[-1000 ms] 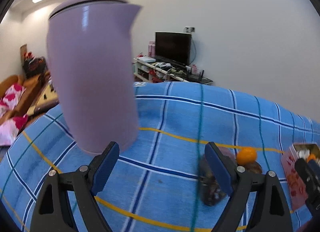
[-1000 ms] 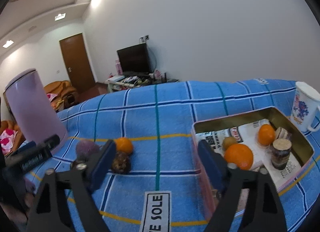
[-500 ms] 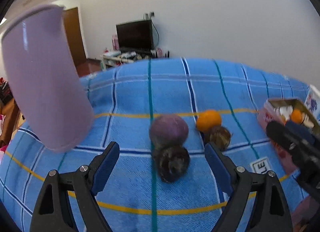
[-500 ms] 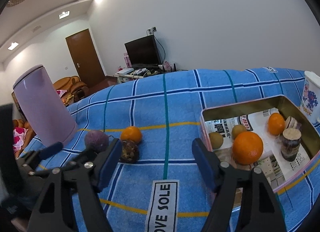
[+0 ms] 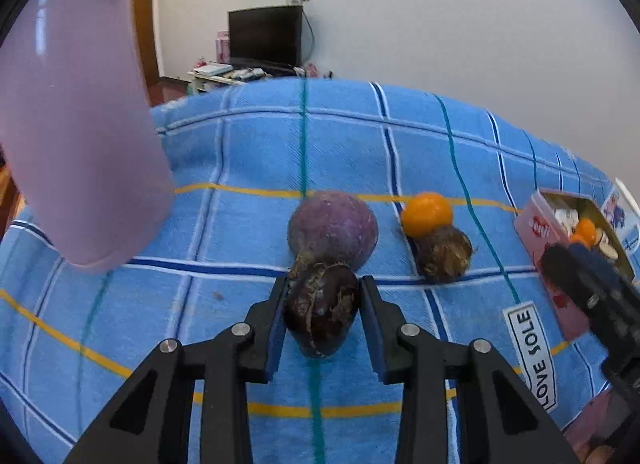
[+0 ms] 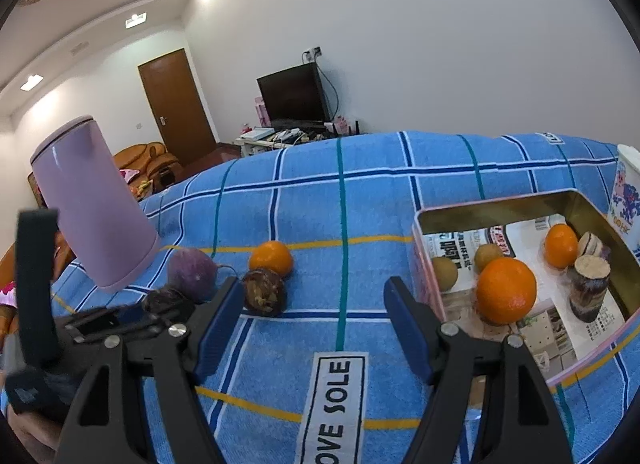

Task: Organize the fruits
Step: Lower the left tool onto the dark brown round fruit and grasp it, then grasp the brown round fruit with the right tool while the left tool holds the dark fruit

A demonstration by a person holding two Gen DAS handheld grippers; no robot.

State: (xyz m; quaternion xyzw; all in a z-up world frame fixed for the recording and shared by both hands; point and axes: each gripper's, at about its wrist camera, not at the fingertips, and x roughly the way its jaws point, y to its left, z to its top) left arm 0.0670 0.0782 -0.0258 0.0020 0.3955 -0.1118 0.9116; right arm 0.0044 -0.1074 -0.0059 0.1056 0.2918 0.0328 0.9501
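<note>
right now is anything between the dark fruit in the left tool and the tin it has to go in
Yes. The left tool is shut on the dark fruit. Toward the tin lie the brown fruit and the small orange, touching each other on the blue cloth, and the open right tool hangs there too.

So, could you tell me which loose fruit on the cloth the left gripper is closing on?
The dark brown fruit nearest the camera, between the left gripper fingers.
</note>
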